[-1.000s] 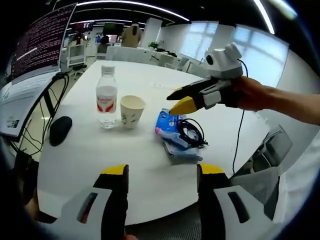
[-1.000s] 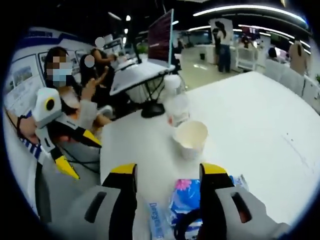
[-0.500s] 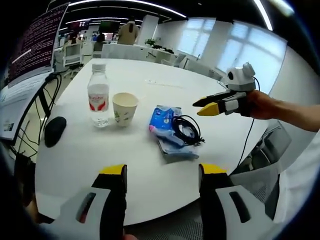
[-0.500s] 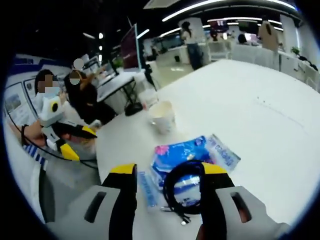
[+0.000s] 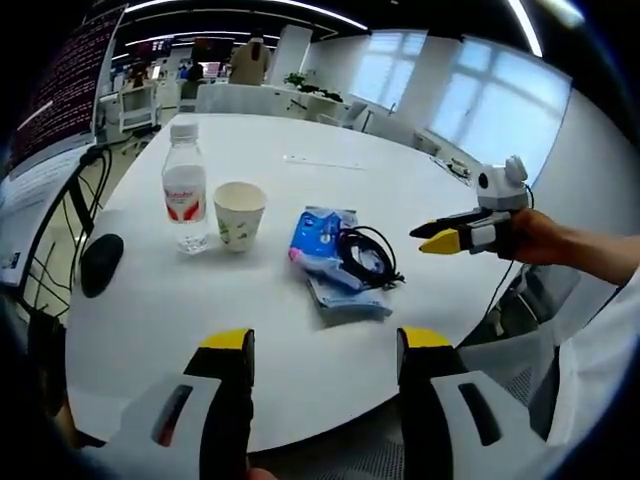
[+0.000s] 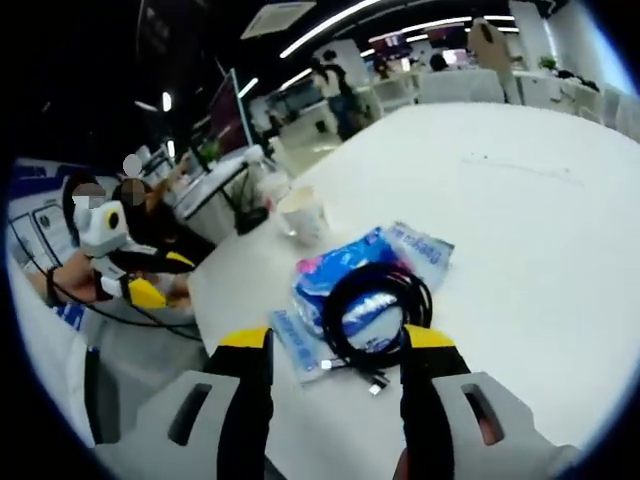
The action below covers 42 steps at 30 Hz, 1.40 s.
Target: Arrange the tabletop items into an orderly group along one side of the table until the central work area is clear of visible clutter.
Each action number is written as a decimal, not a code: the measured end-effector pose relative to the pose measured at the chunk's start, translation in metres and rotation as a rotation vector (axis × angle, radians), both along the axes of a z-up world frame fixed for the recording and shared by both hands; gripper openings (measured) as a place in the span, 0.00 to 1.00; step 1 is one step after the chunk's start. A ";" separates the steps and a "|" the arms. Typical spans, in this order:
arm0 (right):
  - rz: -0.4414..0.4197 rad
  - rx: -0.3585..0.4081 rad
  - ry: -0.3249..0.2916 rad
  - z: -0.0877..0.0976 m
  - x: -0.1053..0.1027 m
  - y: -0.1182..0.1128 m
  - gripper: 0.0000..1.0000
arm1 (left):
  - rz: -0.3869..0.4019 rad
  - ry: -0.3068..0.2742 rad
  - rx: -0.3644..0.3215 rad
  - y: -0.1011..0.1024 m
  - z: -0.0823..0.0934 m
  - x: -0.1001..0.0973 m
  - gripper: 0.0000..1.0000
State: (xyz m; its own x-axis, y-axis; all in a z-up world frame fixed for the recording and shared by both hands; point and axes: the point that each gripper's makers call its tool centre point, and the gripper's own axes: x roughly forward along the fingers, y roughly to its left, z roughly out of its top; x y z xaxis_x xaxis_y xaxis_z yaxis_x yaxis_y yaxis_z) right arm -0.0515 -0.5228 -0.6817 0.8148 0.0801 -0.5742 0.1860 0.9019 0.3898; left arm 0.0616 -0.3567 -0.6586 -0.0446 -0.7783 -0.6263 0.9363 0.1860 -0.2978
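Paper cup beside water bottle, contents of both unclear; left tongs and right tongs apart.

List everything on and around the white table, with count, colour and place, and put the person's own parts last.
water bottle: one, clear with a red label, upright near the table's left edge in the left gripper view
paper cup: one, white with a green print, beside the bottle
tissue packs: a few, blue, stacked mid-table
cable: one, black, coiled on top of the packs
mouse: one, black, at the table's left edge
table: one, white, round
monitor: one, dark with text, left of the table
left hand-held gripper: one, grey with yellow tips, open, over the near edge
right hand-held gripper: one, same colours, held in a hand off the table's right edge
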 end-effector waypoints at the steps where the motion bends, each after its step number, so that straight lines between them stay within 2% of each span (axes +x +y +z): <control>1: -0.012 0.002 -0.003 0.000 -0.004 0.000 0.49 | -0.001 0.004 0.002 -0.001 0.000 -0.001 0.57; 16: -0.138 0.047 -0.011 -0.006 -0.048 -0.007 0.47 | -0.003 -0.011 0.011 -0.008 0.004 -0.002 0.56; 21: -0.140 0.047 0.005 -0.008 -0.055 -0.002 0.46 | -0.004 -0.001 0.009 -0.008 0.002 -0.008 0.55; 34: -0.195 0.063 -0.014 -0.011 -0.065 -0.009 0.45 | -0.025 -0.001 0.012 -0.015 0.001 -0.015 0.54; 37: -0.197 0.069 0.002 -0.017 -0.069 -0.012 0.44 | -0.027 0.001 0.013 -0.015 0.001 -0.018 0.54; 42: -0.191 0.070 0.022 -0.019 -0.073 -0.013 0.43 | -0.019 -0.002 0.008 -0.013 0.002 -0.018 0.54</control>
